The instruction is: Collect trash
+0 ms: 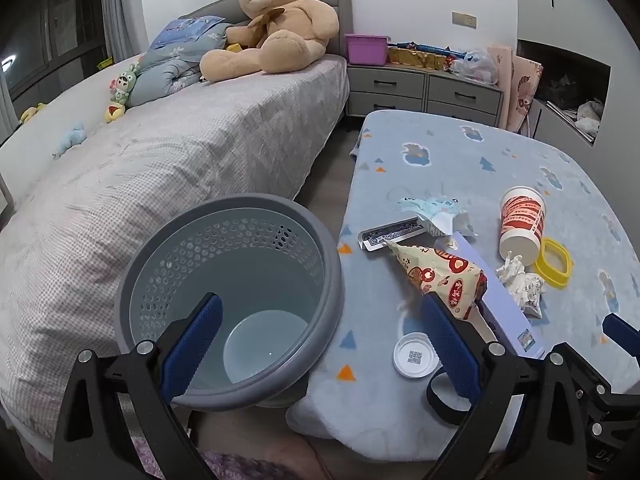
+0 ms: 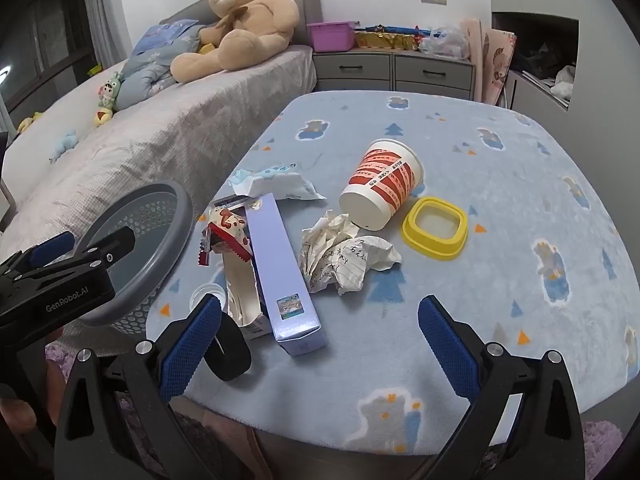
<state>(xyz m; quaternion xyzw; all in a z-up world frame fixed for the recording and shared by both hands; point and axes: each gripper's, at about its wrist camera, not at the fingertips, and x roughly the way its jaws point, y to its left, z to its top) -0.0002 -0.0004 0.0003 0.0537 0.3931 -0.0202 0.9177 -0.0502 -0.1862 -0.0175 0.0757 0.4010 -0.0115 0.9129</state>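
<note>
- The blanket-covered table (image 2: pixel 460 160) spreads ahead of both my tongs, soft and flat, and all the trash lies on it, none yet gathered, I judge.
- The grey bin (image 1: pixel 228 292) stands off the table's edge, right under my left tongs (image 1: pixel 320 344), its mouth upward so things can drop straight in; it looks empty but for its pale floor.
- The long lilac box (image 2: pixel 280 264) lies flat just ahead of my right tongs (image 2: pixel 320 344), toward their left finger, one end pointing at me.
- The red-and-white paper cup (image 2: pixel 380 184) lies tipped on its side farther ahead of the right tongs, its base toward me.
- The printed snack bag (image 1: pixel 436 276) rests across the box, just beyond my left tongs' right finger.
- The crumpled paper (image 2: pixel 344 256) sits between box and cup, nearest the gap of my right tongs, so I judge it the easy first pick.
- The yellow ring (image 2: pixel 434 226) lies beside the cup, and the small white lid (image 1: pixel 416 354) just inside my left tongs' right finger.
- Both tongs tilt downward over the table's near edge, side by side, spread as wide as they go and gripping nothing.
</note>
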